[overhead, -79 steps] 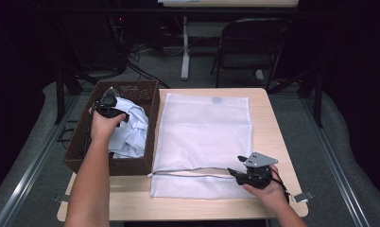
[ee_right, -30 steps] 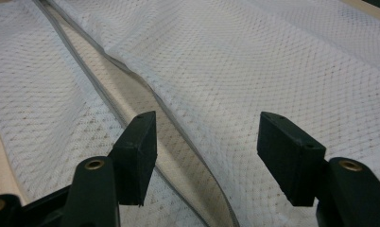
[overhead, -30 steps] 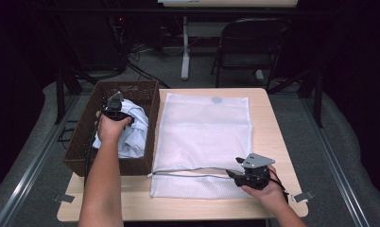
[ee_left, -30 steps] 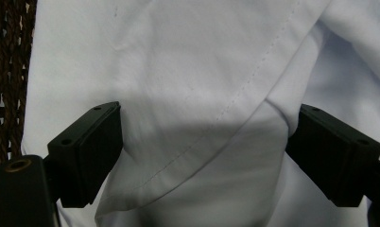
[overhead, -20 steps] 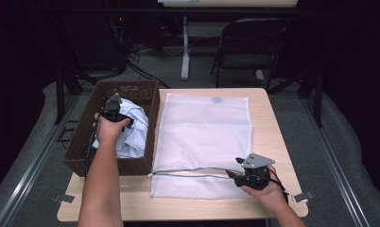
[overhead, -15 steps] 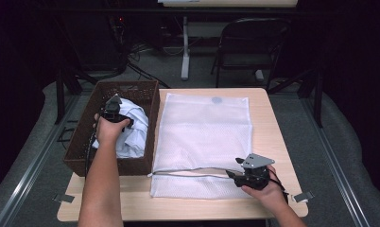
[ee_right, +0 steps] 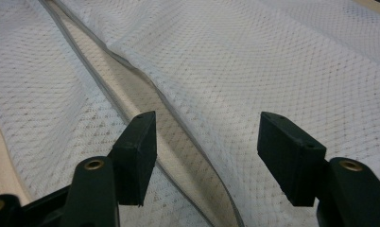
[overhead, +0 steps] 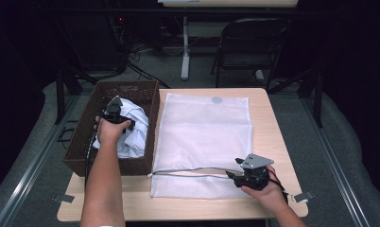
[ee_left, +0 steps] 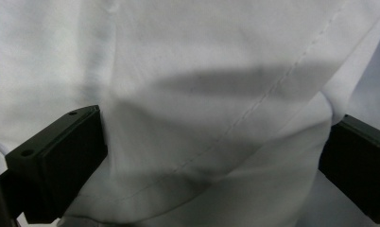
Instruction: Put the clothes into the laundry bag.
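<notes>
Where it fills the basket (overhead: 79, 156), crumpled white garment (overhead: 133, 125)

No writing, label, brand, number or sign can be read anywhere. The round pale mark near the far edge of the mesh laundry bag (overhead: 216, 100) is too small to make out.

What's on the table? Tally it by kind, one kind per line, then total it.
Basket: 1
White cloth, in the basket: 1
Mesh bag: 1
Gripper: 2, the left gripper over the cloth, the right gripper at the bag's zipper edge
Total: 5
</notes>
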`<action>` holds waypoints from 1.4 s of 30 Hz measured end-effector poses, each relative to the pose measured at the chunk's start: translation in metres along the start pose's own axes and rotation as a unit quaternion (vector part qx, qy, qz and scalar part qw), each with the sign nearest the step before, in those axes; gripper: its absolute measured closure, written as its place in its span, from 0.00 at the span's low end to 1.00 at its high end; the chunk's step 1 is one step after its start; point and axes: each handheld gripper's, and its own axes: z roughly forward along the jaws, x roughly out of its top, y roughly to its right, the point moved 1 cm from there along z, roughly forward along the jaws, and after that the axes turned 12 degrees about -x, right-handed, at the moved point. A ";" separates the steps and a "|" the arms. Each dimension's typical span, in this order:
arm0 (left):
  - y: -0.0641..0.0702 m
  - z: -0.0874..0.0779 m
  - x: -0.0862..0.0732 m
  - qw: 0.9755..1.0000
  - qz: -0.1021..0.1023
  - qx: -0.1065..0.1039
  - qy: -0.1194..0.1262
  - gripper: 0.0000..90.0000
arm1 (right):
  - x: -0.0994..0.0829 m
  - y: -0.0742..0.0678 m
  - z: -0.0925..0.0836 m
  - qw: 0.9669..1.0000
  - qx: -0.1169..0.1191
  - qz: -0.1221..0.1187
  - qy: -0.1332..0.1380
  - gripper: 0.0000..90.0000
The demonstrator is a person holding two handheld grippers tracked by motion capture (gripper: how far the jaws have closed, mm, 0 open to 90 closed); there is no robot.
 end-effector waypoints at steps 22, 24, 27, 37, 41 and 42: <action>0.000 0.005 -0.002 1.000 0.003 -0.004 -0.005 0.00 | 0.000 -0.001 0.000 1.000 0.000 -0.004 -0.002 0.42; 0.000 0.006 -0.002 1.000 0.001 -0.004 -0.005 0.00 | 0.000 -0.001 0.000 1.000 0.001 -0.003 -0.001 0.42; -0.001 0.006 -0.002 1.000 -0.002 -0.008 -0.005 0.00 | 0.000 -0.001 0.000 1.000 0.001 -0.003 -0.002 0.42; -0.004 0.007 -0.003 1.000 0.001 -0.015 -0.001 0.00 | 0.001 -0.002 0.000 1.000 0.004 -0.007 0.003 0.42; -0.005 0.007 -0.004 1.000 0.000 -0.025 0.001 0.03 | 0.001 -0.002 -0.001 1.000 0.003 -0.008 0.005 0.42; -0.005 0.007 -0.004 1.000 0.001 -0.024 0.001 0.03 | 0.001 -0.002 -0.001 1.000 0.003 -0.008 0.004 0.42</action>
